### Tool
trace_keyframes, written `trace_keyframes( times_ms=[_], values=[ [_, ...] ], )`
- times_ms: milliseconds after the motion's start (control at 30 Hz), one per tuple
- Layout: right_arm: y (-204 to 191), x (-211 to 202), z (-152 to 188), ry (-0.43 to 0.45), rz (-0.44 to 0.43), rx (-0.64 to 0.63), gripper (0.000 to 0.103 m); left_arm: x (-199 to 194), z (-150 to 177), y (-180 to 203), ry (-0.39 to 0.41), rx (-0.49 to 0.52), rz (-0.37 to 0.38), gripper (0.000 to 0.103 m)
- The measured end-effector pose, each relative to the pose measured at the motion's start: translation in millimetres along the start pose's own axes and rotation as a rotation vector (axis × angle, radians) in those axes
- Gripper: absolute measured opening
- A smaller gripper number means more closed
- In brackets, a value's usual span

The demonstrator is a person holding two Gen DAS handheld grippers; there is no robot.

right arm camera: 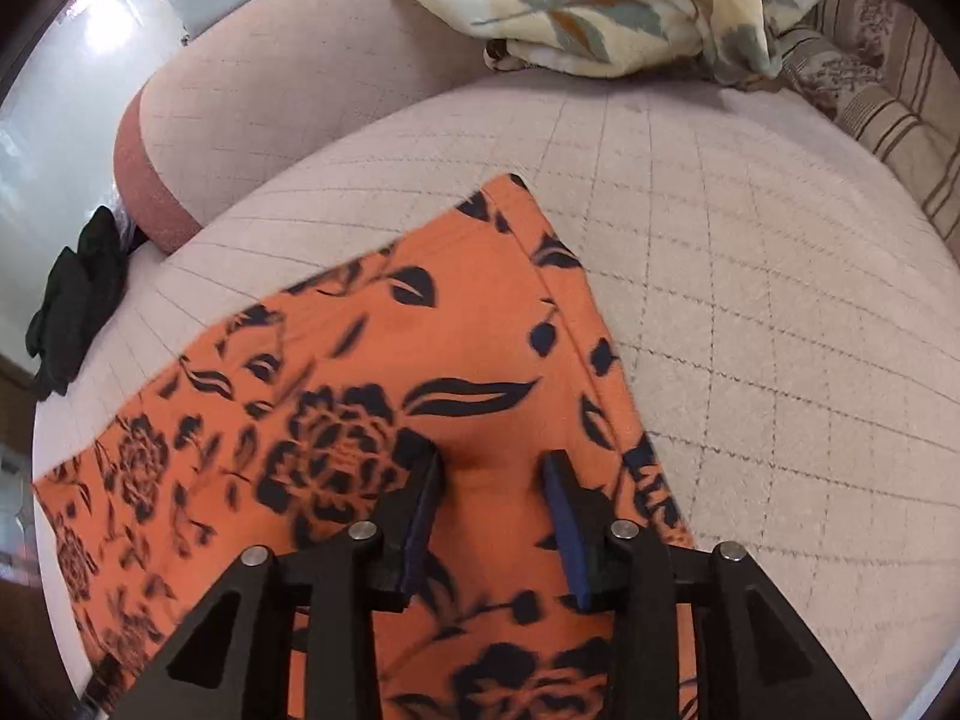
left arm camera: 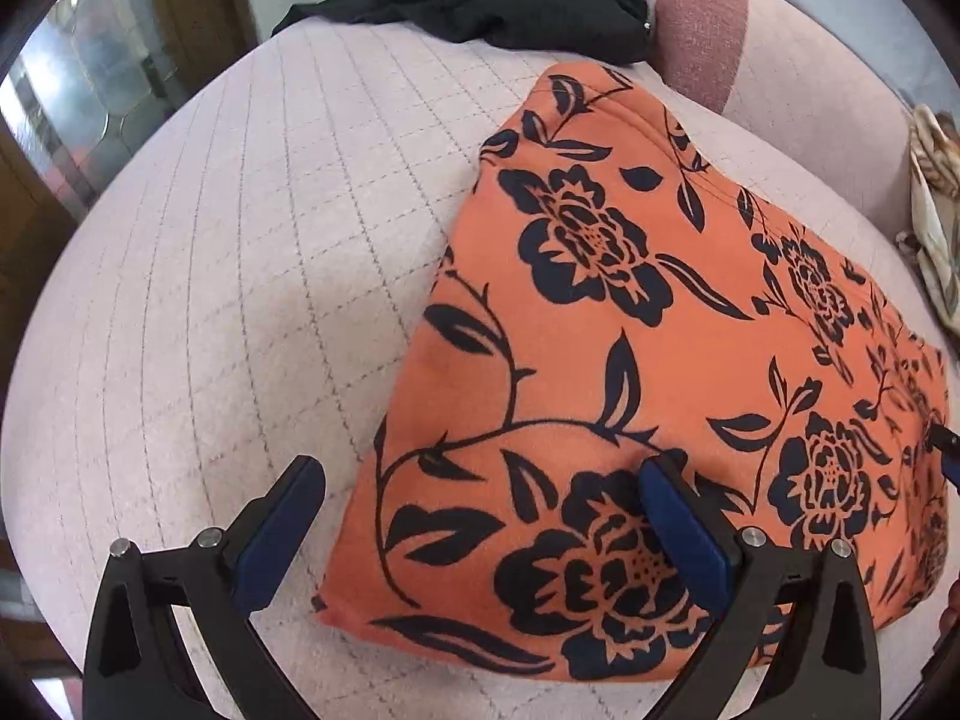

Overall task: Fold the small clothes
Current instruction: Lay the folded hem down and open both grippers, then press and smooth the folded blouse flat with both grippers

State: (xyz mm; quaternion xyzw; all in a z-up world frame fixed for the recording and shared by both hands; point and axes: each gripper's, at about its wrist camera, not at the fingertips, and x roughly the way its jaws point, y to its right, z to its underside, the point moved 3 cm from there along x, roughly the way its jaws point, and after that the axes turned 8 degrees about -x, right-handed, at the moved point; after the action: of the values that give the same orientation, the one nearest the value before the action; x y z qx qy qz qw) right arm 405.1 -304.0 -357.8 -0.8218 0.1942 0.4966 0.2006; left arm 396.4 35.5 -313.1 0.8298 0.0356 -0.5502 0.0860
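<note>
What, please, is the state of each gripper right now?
Left gripper: open wide over the near edge of the orange floral garment, holding nothing.
Right gripper: fingers partly open above the same garment, gripping nothing.

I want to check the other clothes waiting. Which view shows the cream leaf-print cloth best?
The right wrist view: the cream leaf-print cloth lies bunched across the top, its pattern clear. The left wrist view catches only a sliver at the right edge.
</note>
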Motion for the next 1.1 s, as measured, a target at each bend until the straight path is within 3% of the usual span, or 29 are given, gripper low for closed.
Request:
trace_keyframes(
  times_ms=[67,167,300,433,567,667,800,967,1100],
  values=[
    [-27.4,-11.0,-7.0,0.016,0.017,-0.081,0.04,-1.6,1.3,-6.9,-0.013,-0.02,0.02,0.103],
    [-95.4,-24.8,-15.2,0.01,-0.142,-0.199,0.04,-4.1,-1.7,-22.5,-0.001,-0.047,0.01,0.103],
    [-212.1,-34.0,-14.2,0.021,-0.256,-0.424,0.04,-3.1,-8.2,-40.8,0.005,-0.054,0.003,0.103],
    [-316.5,-9.7,-3.8,-0.055,-0.316,-0.576,0.04,-0.6,-15.3,-51.8,0.008,-0.055,-0.006,0.103],
    [-373.5,28.4,2.0,-0.104,-0.308,-0.615,0.04,-3.3,-24.5,-65.2,0.027,-0.048,-0.015,0.103],
    [-387.0,47.1,-0.6,-0.031,-0.263,-0.619,0.042,-5.4,-31.5,-71.3,0.031,-0.04,-0.01,0.103],
    [-369.8,42.4,-9.9,-0.031,-0.333,-0.516,0.042,-5.2,-39.8,-72.8,0.056,-0.035,-0.017,0.103],
    [-298.8,-2.2,-23.4,0.092,-0.367,-0.41,0.042,-17.4,-43.2,-52.4,0.18,0.057,-0.061,0.103],
    [-210.1,-34.4,-24.0,0.145,-0.303,-0.31,0.042,-22.7,-34.8,-27.1,0.205,0.165,-0.03,0.103]
  ],
)
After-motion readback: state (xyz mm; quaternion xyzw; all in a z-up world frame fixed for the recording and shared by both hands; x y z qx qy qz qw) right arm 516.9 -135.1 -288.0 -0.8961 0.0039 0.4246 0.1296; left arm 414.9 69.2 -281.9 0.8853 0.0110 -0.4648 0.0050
